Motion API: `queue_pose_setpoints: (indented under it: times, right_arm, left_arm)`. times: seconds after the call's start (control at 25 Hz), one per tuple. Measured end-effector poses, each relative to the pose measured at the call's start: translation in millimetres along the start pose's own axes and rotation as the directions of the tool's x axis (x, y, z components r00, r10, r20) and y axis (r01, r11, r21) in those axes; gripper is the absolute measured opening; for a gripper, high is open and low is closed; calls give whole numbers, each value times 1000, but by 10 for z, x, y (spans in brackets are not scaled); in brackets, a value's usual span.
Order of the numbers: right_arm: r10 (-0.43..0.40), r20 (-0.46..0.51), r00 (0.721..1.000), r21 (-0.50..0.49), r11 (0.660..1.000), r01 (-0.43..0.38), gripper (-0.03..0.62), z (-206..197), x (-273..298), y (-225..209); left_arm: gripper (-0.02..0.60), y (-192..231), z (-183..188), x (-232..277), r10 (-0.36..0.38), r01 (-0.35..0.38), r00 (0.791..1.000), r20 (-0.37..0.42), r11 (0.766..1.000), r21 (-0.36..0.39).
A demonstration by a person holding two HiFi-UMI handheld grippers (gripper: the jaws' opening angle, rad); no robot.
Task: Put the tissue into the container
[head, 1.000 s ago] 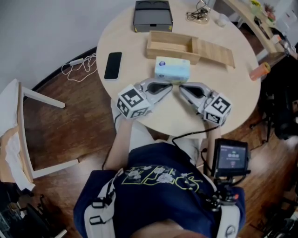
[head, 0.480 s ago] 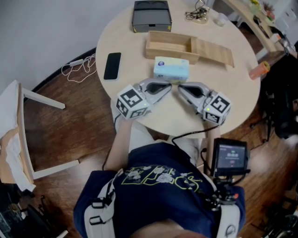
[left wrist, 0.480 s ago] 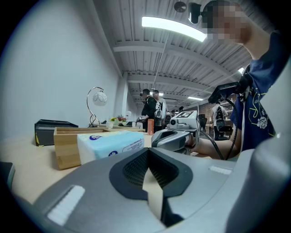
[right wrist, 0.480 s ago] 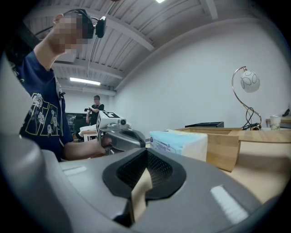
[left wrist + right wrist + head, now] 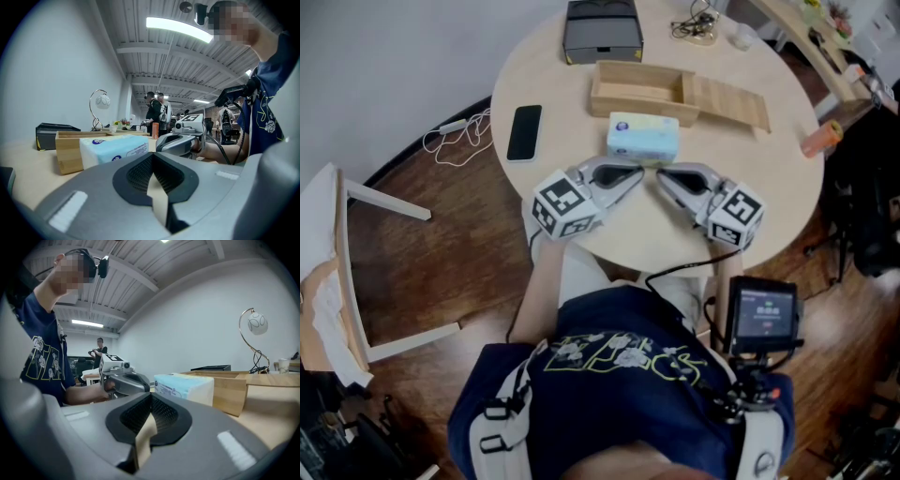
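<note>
A light-blue tissue pack lies on the round table, just in front of the open wooden container. The container's wooden lid lies beside it on the right. My left gripper and right gripper rest on the table in front of the pack, tips nearly meeting, both shut and empty. The left gripper view shows its jaws together, with the pack and container ahead. In the right gripper view the jaws are together too, the pack ahead.
A black phone lies at the table's left, a dark box and cables at the back. An orange object sits at the right edge. A white chair stands on the floor to the left.
</note>
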State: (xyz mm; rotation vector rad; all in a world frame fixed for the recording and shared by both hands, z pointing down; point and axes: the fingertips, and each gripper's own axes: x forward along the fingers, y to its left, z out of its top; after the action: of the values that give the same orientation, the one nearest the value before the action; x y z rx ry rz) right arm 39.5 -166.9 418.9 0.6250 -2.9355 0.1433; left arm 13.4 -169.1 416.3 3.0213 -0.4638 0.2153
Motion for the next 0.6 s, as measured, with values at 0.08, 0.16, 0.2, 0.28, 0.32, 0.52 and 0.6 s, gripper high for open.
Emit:
queue_pose_setpoints:
  times: [0.08,0.16,0.2,0.28,0.32,0.52,0.6]
  right_arm:
    - [0,-21,1000,0,1000,0,0,-30,9,-4]
    - [-1,-36,999,-1,1000,1,0,-43,19,-7]
    - [0,-38,999,-2,1000,0,0,-40,21,-5]
    - [11,-25,1000,-3,1000,-11,13,-21,19,14]
    - [20,-17,1000,-4,1000,-20,100,-10,18,29]
    - [36,-8,999,0,999,-36,184,9,22,55]
    - [33,1,999,2,999,-33,184,20,16,55]
  left_arm:
    - [3,-5,-1,-1,2,-2,1000,0,1000,-5]
    - [3,-6,6,2,0,0,1000,4,1000,-3]
    - [3,-5,10,2,2,-2,1000,6,1000,-6]
    - [3,-2,12,0,8,-8,1000,7,1000,-16]
    - [3,0,11,-2,9,-9,1000,6,1000,-18]
    - [3,1,1,-6,6,-6,1000,1,1000,-11]
    - [3,-3,13,-4,7,-7,1000,4,1000,-14]
